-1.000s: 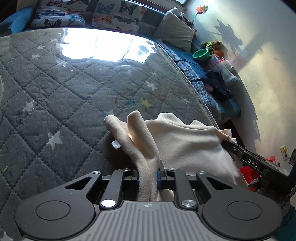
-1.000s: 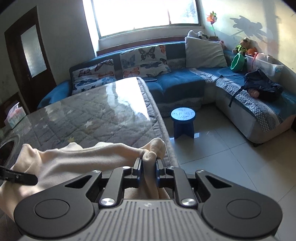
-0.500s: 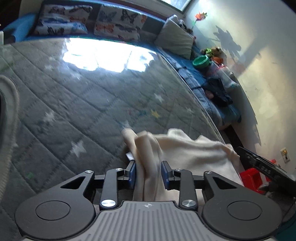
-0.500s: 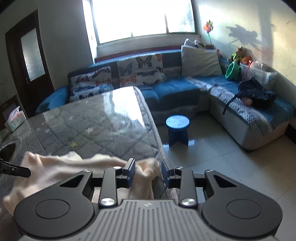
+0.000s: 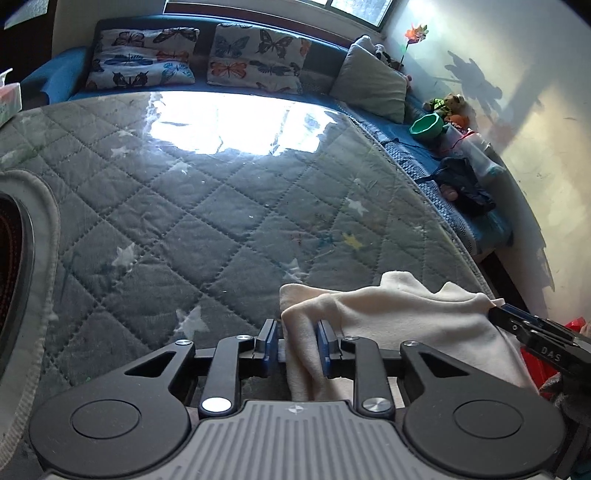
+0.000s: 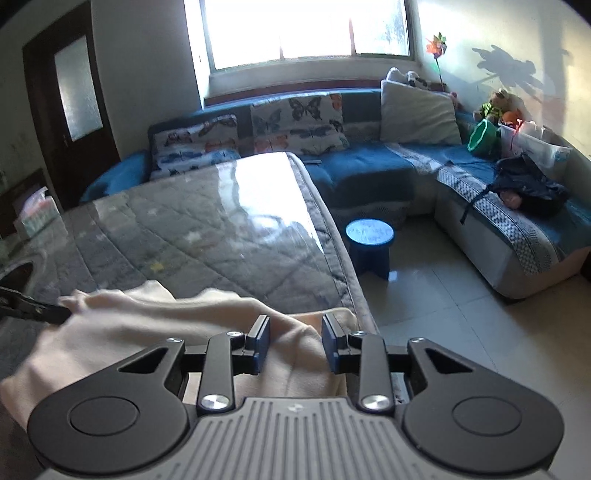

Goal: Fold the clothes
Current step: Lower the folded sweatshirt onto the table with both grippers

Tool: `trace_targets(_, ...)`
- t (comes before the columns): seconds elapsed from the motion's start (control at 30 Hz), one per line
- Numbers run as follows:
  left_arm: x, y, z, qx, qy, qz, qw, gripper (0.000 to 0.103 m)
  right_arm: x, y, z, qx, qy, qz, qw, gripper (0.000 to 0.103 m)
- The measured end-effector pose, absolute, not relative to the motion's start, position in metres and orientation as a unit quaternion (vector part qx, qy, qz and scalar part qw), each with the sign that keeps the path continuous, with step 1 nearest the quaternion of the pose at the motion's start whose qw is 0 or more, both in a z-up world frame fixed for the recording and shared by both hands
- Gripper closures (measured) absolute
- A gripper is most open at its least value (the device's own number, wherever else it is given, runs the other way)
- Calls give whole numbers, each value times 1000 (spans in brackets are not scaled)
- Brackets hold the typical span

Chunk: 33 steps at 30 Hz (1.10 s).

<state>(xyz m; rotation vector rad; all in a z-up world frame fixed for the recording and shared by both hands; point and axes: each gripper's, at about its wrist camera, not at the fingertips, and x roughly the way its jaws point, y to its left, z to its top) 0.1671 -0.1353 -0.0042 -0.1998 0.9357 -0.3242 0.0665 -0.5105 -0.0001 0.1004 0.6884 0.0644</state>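
My left gripper (image 5: 295, 345) had its blue pads (image 5: 268, 343) slightly parted and closing, with a ridge of the cream garment (image 5: 402, 317) standing between them. The right pad touched the cloth; the left pad stood clear of it, so the fabric was not pinched. My right gripper (image 6: 291, 345) had its pads (image 6: 260, 343) spread wider, the jaws closing slightly; the same cream garment (image 6: 155, 325) lay loose beneath and between them, released rather than gripped. The garment lay bunched on the near right corner of the grey quilted table cover (image 5: 192, 206), printed with pale stars, its right edge at the table's brink. Past that edge, on the tiled floor, stood a small blue stool (image 6: 370, 240). At the far side ran a blue sofa (image 6: 373, 166) with butterfly cushions (image 6: 299, 123) beneath a bright window (image 6: 306, 29).
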Motion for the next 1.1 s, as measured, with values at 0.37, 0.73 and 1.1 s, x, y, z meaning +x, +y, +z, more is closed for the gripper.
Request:
trace_targets(0.37,165,-156,20,-102,416,-192,883,78,73,-489,12,30,320,63,945,71)
trace_targets(0.73,172,-160,10,-100,421,-191,881,77,87,-476,1,20,328,56,943,67)
trace_targets(1.1,174,-137,15,-110,414,-157,890,74,86,-454,1,-15,332,78,940,55)
